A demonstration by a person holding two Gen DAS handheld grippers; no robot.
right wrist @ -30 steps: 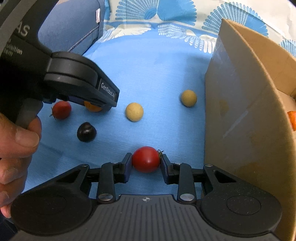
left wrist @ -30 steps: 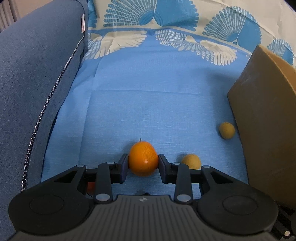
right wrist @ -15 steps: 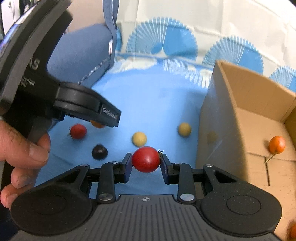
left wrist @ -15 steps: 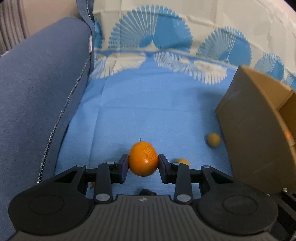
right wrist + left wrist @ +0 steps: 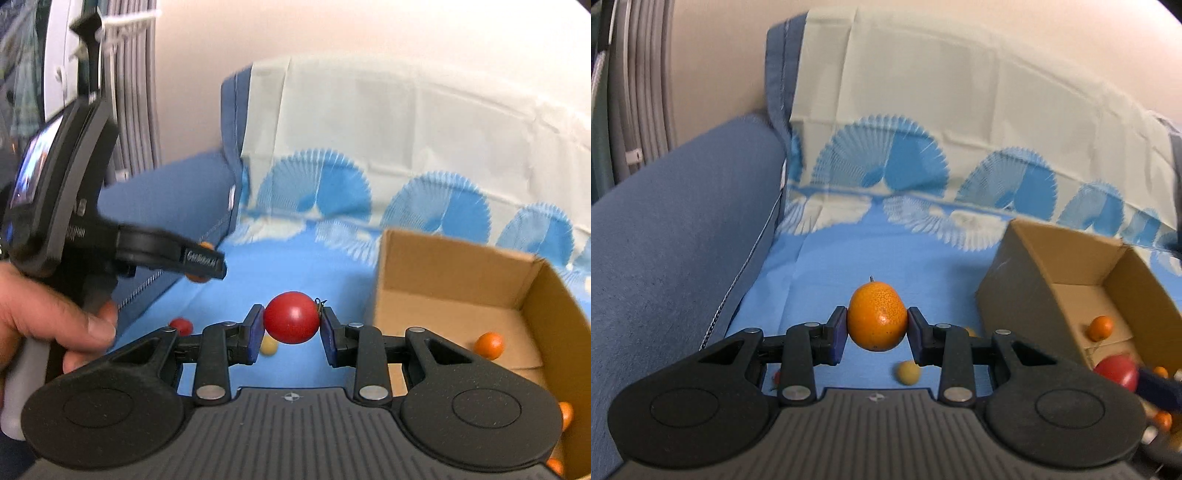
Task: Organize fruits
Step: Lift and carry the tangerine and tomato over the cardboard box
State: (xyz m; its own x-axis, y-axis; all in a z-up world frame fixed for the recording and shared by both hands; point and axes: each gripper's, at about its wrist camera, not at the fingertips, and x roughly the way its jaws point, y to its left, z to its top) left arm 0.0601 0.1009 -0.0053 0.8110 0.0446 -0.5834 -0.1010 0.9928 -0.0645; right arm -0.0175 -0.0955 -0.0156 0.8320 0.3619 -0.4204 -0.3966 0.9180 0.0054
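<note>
Cardboard box (image 5: 454,266) holds small orange fruits (image 5: 489,345). Left hand-held gripper (image 5: 877,332) pinches dimpled orange (image 5: 877,319); right hand-held gripper (image 5: 291,326) pinches glossy tomato (image 5: 291,317).

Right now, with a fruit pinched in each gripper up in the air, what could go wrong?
The round orange citrus fruit is pinched only at its sides by the left gripper, so it might slip. The smooth red tomato in the right gripper could bruise. The grippers are close and could collide above the open cardboard box.
</note>
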